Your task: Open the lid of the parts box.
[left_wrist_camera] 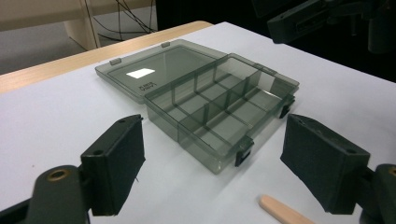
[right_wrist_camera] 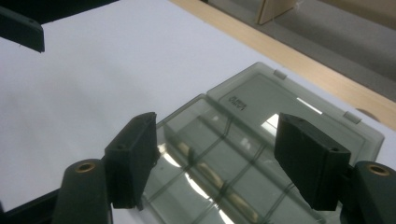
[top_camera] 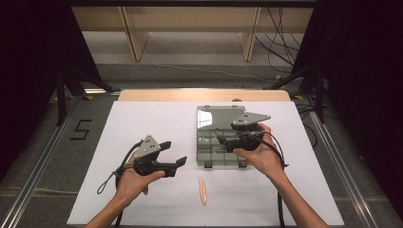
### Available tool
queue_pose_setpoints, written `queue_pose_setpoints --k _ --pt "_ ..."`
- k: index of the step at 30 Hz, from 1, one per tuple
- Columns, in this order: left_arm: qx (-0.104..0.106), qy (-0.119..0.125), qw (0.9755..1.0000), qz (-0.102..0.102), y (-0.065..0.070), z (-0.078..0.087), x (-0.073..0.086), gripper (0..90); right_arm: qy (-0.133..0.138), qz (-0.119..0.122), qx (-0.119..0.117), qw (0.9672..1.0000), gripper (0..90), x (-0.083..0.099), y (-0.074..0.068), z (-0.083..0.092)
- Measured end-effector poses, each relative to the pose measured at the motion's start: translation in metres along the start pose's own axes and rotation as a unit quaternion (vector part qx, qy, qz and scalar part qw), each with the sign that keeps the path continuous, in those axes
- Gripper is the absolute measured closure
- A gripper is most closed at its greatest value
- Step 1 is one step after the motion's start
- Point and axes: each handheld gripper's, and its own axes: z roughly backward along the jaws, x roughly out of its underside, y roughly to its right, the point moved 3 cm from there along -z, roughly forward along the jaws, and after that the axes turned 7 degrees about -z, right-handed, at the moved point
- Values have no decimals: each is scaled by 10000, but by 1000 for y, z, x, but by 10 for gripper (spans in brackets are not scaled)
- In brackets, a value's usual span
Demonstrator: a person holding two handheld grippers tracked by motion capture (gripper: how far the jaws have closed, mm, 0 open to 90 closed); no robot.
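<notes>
A smoky clear compartment box [top_camera: 209,142] lies on the white table cover [top_camera: 142,118], its lid [top_camera: 215,116] folded flat towards the far side. Its dividers and front latches show in the left gripper view [left_wrist_camera: 219,107]. A pale wooden stick [top_camera: 203,191] lies in front of the box, and its end shows near the right jaw [left_wrist_camera: 285,212]. My left gripper [top_camera: 175,153] hovers left of the box, open, nothing between its jaws [left_wrist_camera: 212,126]. My right gripper [top_camera: 222,138] is above the box's tray, open and empty [right_wrist_camera: 215,154], with the box [right_wrist_camera: 224,154] below it.
The table's wooden far edge [top_camera: 204,95] borders the cover. Behind it stand wooden shelf legs [top_camera: 135,38] and loose cables [top_camera: 280,42] on the floor. A "5" mark [top_camera: 81,129] and metal rails lie at the left. The other gripper's jaw tip shows at the top left of the right gripper view [right_wrist_camera: 21,30].
</notes>
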Motion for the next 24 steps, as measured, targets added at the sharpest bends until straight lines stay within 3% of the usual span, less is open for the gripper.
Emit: queue_pose_setpoints --k 10,12,15,16,18,21,23,24 --pt "-110 62 9999 -84 -3 17 16 203 -237 127 -237 9994 284 17 -18 -2" --pt "-120 121 9999 4 -4 18 16 202 -286 139 -273 9991 278 20 -22 -2" --pt "-135 263 9995 -93 -7 20 13 202 -376 203 -340 9985 269 24 -29 -4" --pt "-161 268 9995 -35 -6 21 13 202 -402 214 -358 9983 265 25 -31 -5" --pt "-157 282 9994 -151 -7 22 15 199 -467 258 -424 9977 264 26 -36 -6" --pt "-135 254 9995 -145 -7 23 17 199 -444 320 -435 9976 259 28 -42 -10" --pt "-137 289 9994 -121 -7 24 17 199 -572 316 -515 9965 253 30 -44 -10" --pt "-161 311 9993 -102 -8 25 16 199 -503 373 -486 9969 249 31 -46 -12"
